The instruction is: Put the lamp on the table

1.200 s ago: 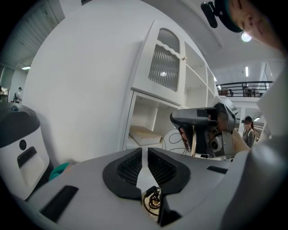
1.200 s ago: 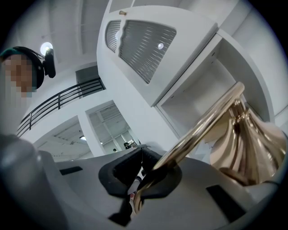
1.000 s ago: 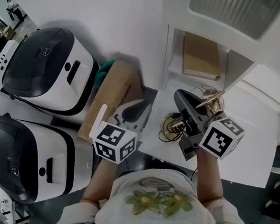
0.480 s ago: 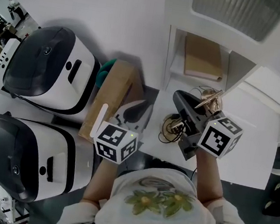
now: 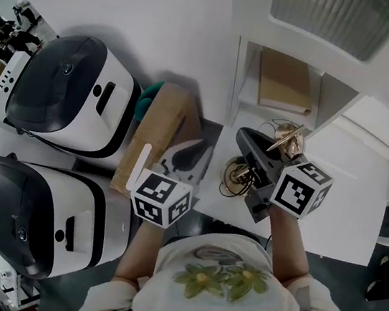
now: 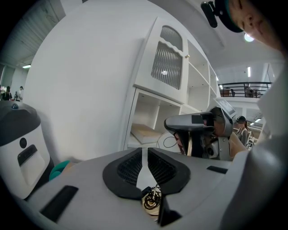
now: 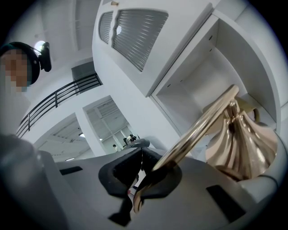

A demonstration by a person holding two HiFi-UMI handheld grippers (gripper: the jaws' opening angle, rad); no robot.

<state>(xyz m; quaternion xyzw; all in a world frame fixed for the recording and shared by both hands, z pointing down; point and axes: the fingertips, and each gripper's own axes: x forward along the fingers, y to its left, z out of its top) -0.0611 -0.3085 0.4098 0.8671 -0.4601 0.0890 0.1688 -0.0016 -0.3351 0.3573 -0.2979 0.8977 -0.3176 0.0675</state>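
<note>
While the right tool [image 7: 143,167] grips the lamp [image 7: 243,139], white table [image 5: 343,180] adjoins white cabinet [image 5: 300,29].

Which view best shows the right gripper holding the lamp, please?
Right gripper view: the right gripper visibly clamps the lamp by its stem. Head view hides the contact; left gripper view mostly shows the lamp's base.

Lamp [image 7: 204,123]: polished brass-coloured metal, glossy and smooth. Left gripper [image 6: 145,166]: matt grey plastic body, black ribbed pads [image 6: 127,167]. Domed appliance [image 5: 69,100]: glossy white and dark plastic; box [image 5: 155,134]: matt brown cardboard; table [image 5: 346,206]: smooth white.
</note>
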